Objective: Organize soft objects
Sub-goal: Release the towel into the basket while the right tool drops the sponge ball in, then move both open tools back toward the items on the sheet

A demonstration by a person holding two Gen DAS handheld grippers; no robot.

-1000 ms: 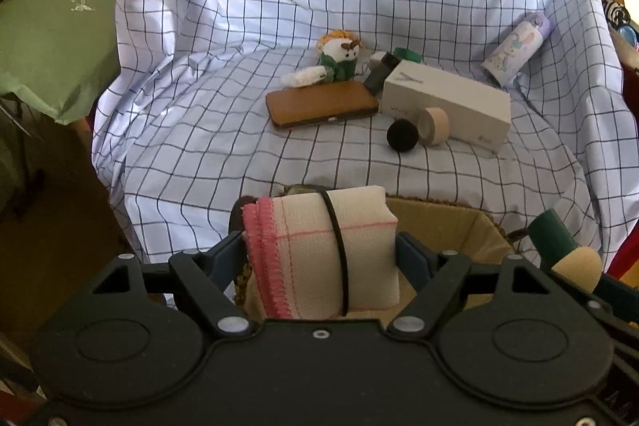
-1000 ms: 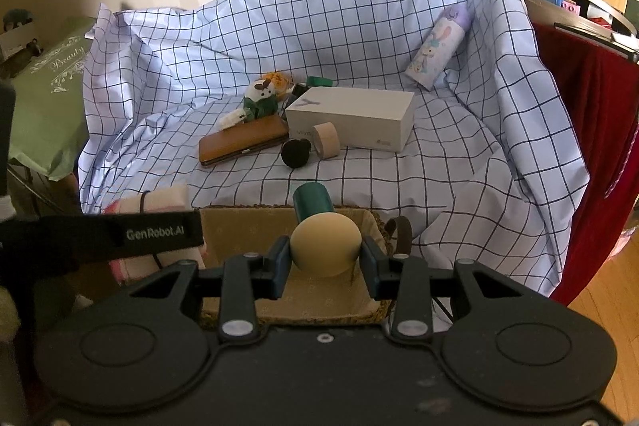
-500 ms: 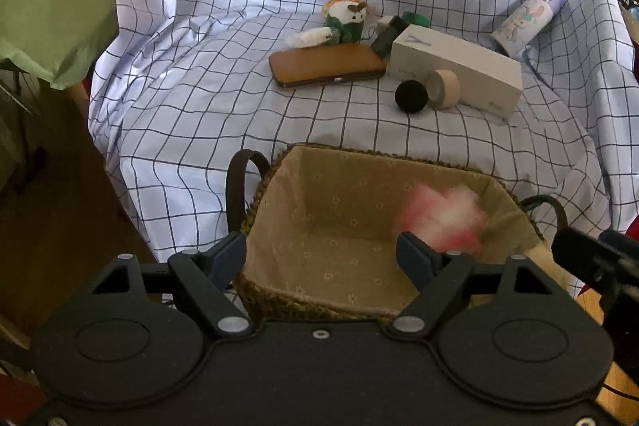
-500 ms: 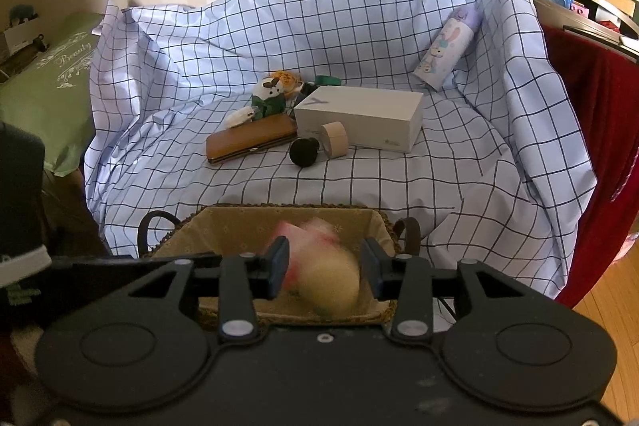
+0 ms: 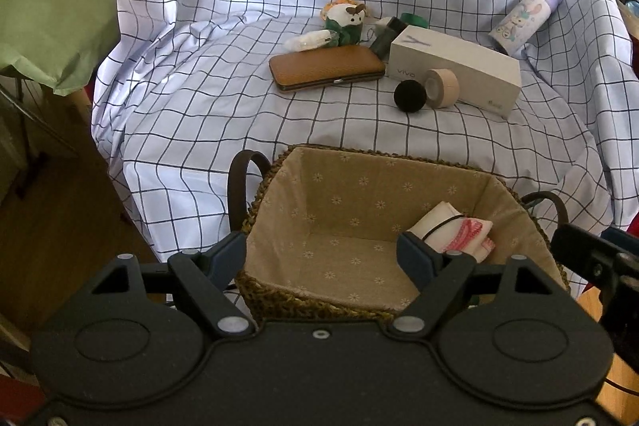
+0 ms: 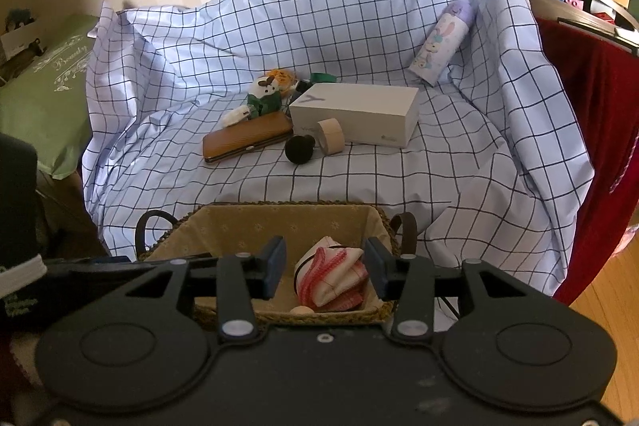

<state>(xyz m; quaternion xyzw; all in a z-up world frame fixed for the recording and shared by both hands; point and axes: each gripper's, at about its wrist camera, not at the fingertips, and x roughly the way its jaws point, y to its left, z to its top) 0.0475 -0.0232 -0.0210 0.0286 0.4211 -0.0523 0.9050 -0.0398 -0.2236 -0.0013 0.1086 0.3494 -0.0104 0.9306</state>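
**Folded cloth lay in the lined basket, both claws empty above it**

A blue-and-white checked sheet was draped over the seat and filled most of both wrist views, with a green cushion at the upper left. At the lower centre sat a woven basket with a beige flowered lining and 2 dark handles.

The task's soft thing, a cream folded cloth with pink-red edging and a black band around it, lay on the basket floor. In the left wrist view it sat at the lower right, against the basket's right wall. A small pale rounded thing showed just below the cloth, too hidden to identify.

The left gripper hung over the basket with its jaws wide apart and nothing between them. The right gripper had its jaws moderately apart and opening; the cloth appeared between them but lower, in the basket, and the pads did not press on it.

Further up the sheet lay a small plush doll, a brown case, a white box, a tape roll, a black ball and a patterned bottle at the right.
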